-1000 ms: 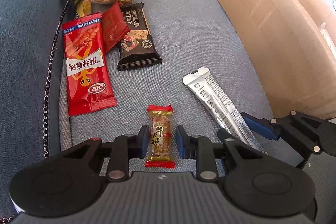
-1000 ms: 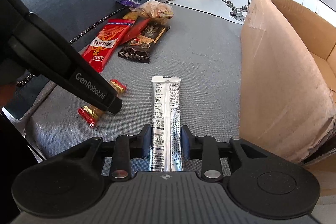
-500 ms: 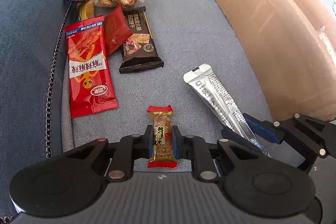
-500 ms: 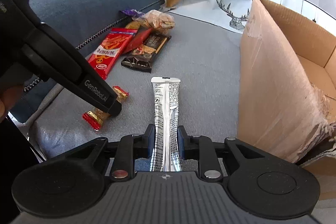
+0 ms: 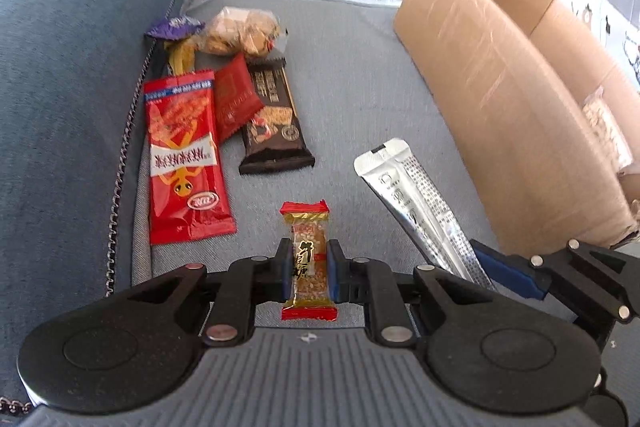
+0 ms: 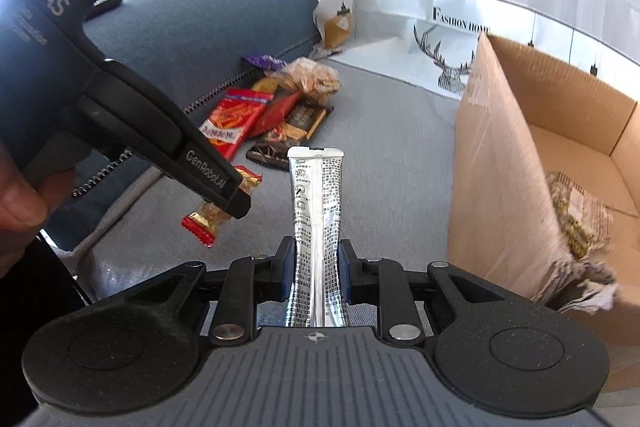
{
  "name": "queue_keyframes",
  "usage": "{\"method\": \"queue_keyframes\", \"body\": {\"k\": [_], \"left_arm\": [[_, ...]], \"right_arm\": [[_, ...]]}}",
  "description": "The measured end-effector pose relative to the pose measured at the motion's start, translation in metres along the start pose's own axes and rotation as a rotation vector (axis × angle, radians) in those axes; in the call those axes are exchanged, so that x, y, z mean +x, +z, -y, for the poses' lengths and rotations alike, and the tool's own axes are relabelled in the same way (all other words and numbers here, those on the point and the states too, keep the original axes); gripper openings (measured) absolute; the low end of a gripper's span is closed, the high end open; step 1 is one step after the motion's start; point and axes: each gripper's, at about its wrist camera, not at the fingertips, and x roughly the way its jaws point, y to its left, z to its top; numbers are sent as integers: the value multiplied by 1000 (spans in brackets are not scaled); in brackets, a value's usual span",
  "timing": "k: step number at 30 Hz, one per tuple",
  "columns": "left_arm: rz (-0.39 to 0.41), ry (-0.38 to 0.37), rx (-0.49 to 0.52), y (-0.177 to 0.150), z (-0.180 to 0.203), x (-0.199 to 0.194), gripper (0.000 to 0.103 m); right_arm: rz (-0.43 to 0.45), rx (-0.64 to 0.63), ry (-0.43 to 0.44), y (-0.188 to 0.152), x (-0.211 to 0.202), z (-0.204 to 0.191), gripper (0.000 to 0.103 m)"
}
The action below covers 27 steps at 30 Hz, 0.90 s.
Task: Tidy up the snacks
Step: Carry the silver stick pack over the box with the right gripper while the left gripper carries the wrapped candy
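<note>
My left gripper [image 5: 308, 269] is shut on a small red-and-gold candy bar [image 5: 307, 247], its blue pads pressing both long sides; in the right wrist view the candy bar [image 6: 212, 217] hangs lifted off the sofa seat under the left gripper [image 6: 236, 201]. A long silver sachet [image 6: 316, 211] stands up between the pads of my right gripper [image 6: 316, 269], which is shut on its lower part. From the left wrist view the silver sachet [image 5: 416, 195] slants up out of the right gripper [image 5: 480, 269] at the lower right.
An open cardboard box [image 6: 500, 163] stands on the right, a crumpled snack bag [image 6: 576, 215] inside. A long red packet [image 5: 182, 155], a small red packet [image 5: 234, 99], a dark bar [image 5: 276, 123], a clear bag of snacks [image 5: 242, 31] and a purple wrapper [image 5: 174, 27] lie against the sofa back [image 5: 68, 75].
Both grippers closed: the left on the candy bar, the right on the silver sachet. Both have since lifted their snacks off the seat and tilted upward.
</note>
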Motion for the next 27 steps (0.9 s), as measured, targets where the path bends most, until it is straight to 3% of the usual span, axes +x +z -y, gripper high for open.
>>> {"method": "queue_keyframes", "body": {"k": [19,27], "left_arm": [[162,-74,-55,-16,-6,-45,18],[269,-118,-49,-20,-4,-61,18]], "right_arm": [[176,-19,-41,5,-87,-1,23],[302,4,-121,22,-130,36,23]]}}
